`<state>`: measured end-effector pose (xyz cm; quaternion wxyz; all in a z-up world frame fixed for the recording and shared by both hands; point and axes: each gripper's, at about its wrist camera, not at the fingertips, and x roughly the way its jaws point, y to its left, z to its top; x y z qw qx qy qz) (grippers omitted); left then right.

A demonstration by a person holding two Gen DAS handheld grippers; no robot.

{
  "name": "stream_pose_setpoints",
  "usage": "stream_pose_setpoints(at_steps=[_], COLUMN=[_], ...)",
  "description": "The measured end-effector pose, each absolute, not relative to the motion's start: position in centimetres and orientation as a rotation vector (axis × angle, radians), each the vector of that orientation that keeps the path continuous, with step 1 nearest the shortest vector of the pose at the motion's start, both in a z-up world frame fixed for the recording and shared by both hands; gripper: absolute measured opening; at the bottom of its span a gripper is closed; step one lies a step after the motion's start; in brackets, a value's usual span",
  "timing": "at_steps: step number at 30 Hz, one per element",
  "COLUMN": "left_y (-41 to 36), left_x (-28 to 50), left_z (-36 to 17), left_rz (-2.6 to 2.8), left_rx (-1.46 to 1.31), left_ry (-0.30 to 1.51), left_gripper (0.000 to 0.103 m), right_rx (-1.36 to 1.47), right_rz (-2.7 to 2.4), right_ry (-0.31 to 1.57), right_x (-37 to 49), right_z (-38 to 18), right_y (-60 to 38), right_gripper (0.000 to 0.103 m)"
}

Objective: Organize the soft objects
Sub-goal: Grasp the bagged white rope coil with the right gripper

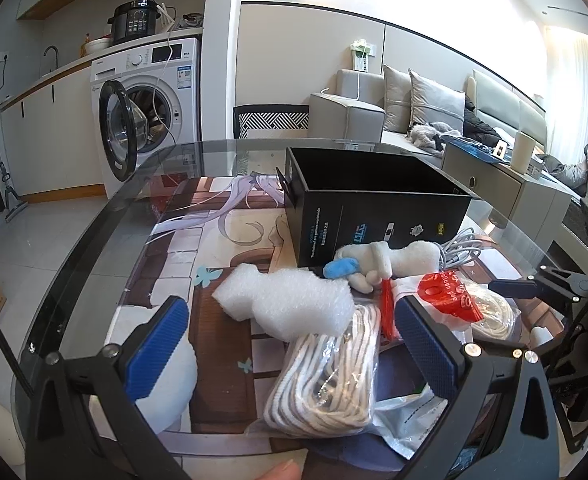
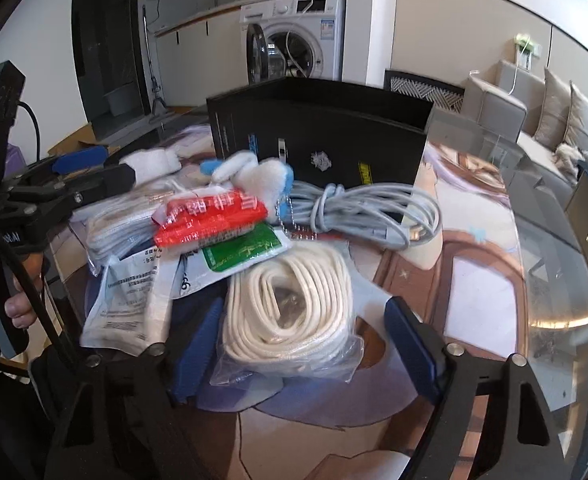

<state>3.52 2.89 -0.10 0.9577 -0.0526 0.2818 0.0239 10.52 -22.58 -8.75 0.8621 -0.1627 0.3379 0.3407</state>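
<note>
Right gripper (image 2: pixel 300 344) astride bagged rope (image 2: pixel 289 312) in front of black box (image 2: pixel 318 136) — jaws partly open, pads not visibly pressing. Left gripper (image 1: pixel 289 344) wide open, empty.

Open-topped black cardboard box (image 2: pixel 318 136) blocks the far side of the worktop (image 2: pixel 534 264). In front of it, clutter packed tight: grey coiled cable (image 2: pixel 366 208), bagged white rope coil (image 2: pixel 289 312), red plastic packet (image 2: pixel 209 216), white foam sheet (image 1: pixel 285 300). Worktop's right edge in the right wrist view is bare; so is the left edge in the left wrist view.
</note>
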Motion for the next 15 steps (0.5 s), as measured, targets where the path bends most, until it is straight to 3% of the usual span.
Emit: stream_pose_setpoints(at_steps=[3,6,15], left_y=[2.8,2.6,2.3], left_x=[3.5,3.5,3.3], left_z=[-0.1,-0.1,-0.2], left_rz=[0.044,0.040,0.024], left_rx=[-0.105,-0.101,-0.091], left_ry=[0.571,0.572,0.575], left_gripper=[0.103,0.103,0.103], right_rx=[-0.349,-0.348,-0.314], right_rz=[0.737,0.745,0.704], right_ry=[0.695,0.687,0.668], right_x=[10.1,9.7,8.3], right_z=[-8.6,-8.6,-8.4], right_y=[-22.7,-23.1,-25.6], right_gripper=[0.059,0.049,0.040])
